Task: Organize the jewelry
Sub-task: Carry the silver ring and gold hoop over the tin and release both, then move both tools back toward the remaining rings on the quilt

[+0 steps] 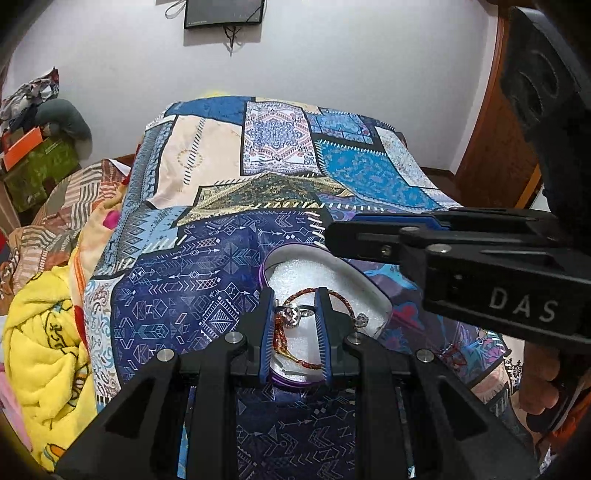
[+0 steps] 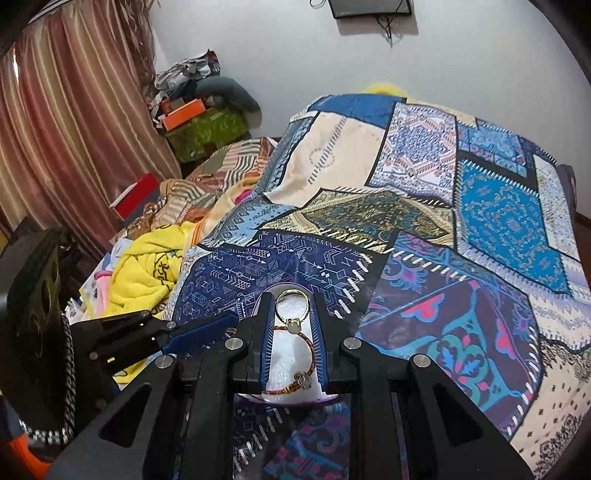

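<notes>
A purple-rimmed jewelry box (image 1: 334, 258) with a white foam lining lies on the patchwork bedspread (image 1: 207, 266). A red braided bracelet (image 1: 295, 360) lies in it. My left gripper (image 1: 294, 310) is over the box, its jaws closed on a silver ring (image 1: 291, 314). My right gripper (image 2: 291, 310) is also over the box (image 2: 291, 354), jaws closed on a gold ring (image 2: 292, 308) with a pale stone. The bracelet shows in the right wrist view (image 2: 295, 386). The right gripper (image 1: 334, 236) crosses the left wrist view from the right.
A yellow blanket (image 1: 40, 354) and striped bedding (image 1: 48, 221) lie heaped left of the bedspread. Boxes and clothes (image 2: 199, 122) are stacked by the curtain (image 2: 66, 122). A white wall with a dark screen (image 1: 223, 13) is behind the bed.
</notes>
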`<action>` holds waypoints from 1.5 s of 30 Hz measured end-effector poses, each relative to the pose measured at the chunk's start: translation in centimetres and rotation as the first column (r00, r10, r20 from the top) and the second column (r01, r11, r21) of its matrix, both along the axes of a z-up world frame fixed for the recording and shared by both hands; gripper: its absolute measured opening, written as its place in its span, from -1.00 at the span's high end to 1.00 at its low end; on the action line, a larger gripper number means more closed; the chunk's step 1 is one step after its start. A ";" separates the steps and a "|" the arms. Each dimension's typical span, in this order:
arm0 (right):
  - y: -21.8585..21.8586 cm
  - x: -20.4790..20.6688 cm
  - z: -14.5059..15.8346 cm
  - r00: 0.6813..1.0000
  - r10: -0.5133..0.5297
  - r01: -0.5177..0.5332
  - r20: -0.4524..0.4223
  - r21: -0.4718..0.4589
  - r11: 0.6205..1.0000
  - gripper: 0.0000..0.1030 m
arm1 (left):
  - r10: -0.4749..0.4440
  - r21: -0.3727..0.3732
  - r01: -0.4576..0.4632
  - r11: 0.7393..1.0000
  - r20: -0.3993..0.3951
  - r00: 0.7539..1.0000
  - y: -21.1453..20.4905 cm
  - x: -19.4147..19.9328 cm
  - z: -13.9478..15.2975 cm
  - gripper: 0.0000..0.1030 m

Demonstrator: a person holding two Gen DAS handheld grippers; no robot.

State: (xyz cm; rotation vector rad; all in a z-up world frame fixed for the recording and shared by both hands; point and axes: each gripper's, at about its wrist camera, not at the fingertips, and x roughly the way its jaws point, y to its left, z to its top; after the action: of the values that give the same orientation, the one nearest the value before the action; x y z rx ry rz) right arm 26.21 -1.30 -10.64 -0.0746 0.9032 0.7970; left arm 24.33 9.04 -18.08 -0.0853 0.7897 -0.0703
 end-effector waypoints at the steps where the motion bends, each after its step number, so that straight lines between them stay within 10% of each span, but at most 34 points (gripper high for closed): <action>1: 0.1 0.1 -0.1 1.000 0.003 -0.003 -0.006 -0.003 1.000 0.67 | -0.002 -0.004 0.002 1.000 -0.003 1.000 0.0 0.1 -0.1 0.61; 27: 0.6 -0.3 0.3 0.999 0.022 -0.021 0.024 -0.045 0.999 0.36 | -0.008 0.033 0.008 0.999 -0.001 1.000 -0.5 -0.5 0.5 0.35; 45: -5.2 -4.5 5.6 0.986 -0.086 0.091 0.142 -0.024 0.996 0.35 | -0.013 0.070 0.007 0.998 0.089 0.996 -2.4 -4.6 6.4 0.23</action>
State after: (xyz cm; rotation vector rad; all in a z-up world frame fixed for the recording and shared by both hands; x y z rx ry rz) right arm 21.71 -6.46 -5.07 -0.1152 0.7796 0.6868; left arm 19.69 6.59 -11.67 -0.0118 0.7021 -0.0558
